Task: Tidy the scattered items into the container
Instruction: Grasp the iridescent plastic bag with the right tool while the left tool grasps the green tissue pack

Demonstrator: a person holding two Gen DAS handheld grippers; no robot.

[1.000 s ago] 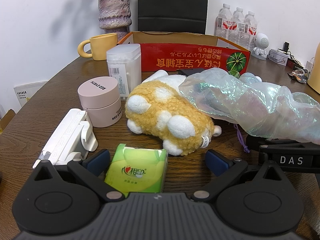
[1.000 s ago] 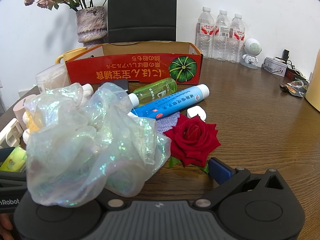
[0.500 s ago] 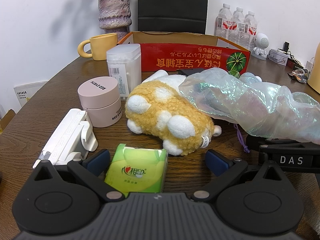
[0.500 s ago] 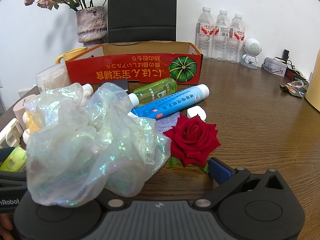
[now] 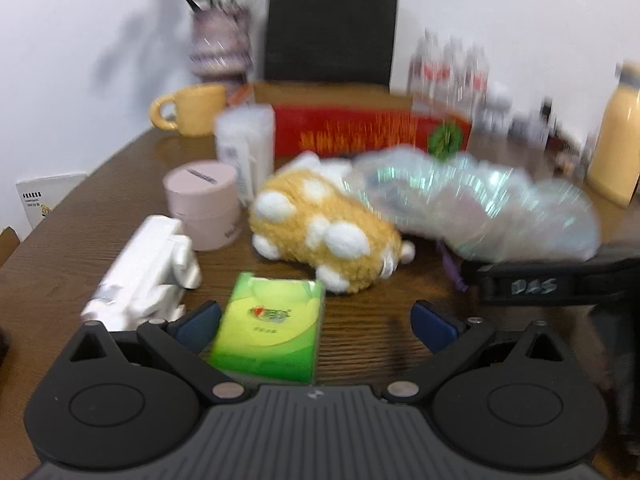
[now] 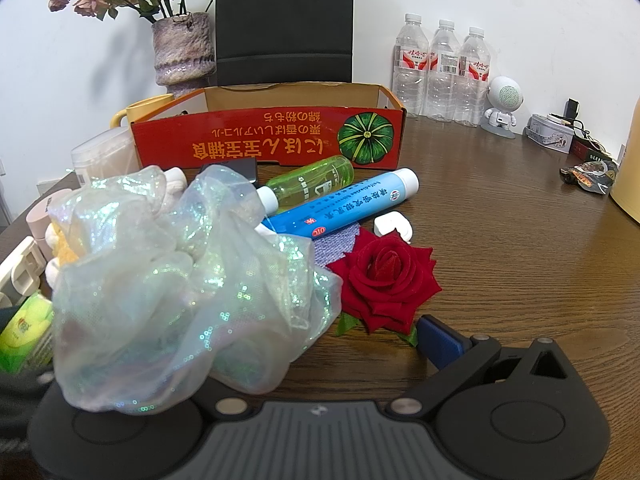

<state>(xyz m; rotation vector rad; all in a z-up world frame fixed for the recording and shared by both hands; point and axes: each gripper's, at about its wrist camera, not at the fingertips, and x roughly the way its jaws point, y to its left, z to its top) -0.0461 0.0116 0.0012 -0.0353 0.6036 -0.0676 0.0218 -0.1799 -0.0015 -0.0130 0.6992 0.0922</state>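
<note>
My left gripper [image 5: 316, 322] is open, its blue pads on either side of a green tissue pack [image 5: 272, 326] lying on the table. Behind it lie a yellow plush toy [image 5: 324, 232], a white folded stand [image 5: 140, 276] and a pink jar [image 5: 202, 204]. The red cardboard box [image 6: 272, 136] stands at the back, open on top. My right gripper [image 6: 320, 344] is open; an iridescent sheer bag [image 6: 180, 280] covers its left finger. A red rose [image 6: 384, 276], a blue tube [image 6: 340, 208] and a green bottle [image 6: 312, 186] lie ahead of it.
A yellow mug [image 5: 192, 110], a clear swab box [image 5: 246, 144], a vase with dried flowers [image 6: 182, 54], three water bottles [image 6: 440, 72], a small white robot figure [image 6: 502, 108], a black chair and a yellow jug [image 5: 616, 144] stand around the wooden table's back and right.
The left wrist view has gone blurred and shifted: the left gripper has pulled back and risen a little. The right gripper and the bag have stayed still.
</note>
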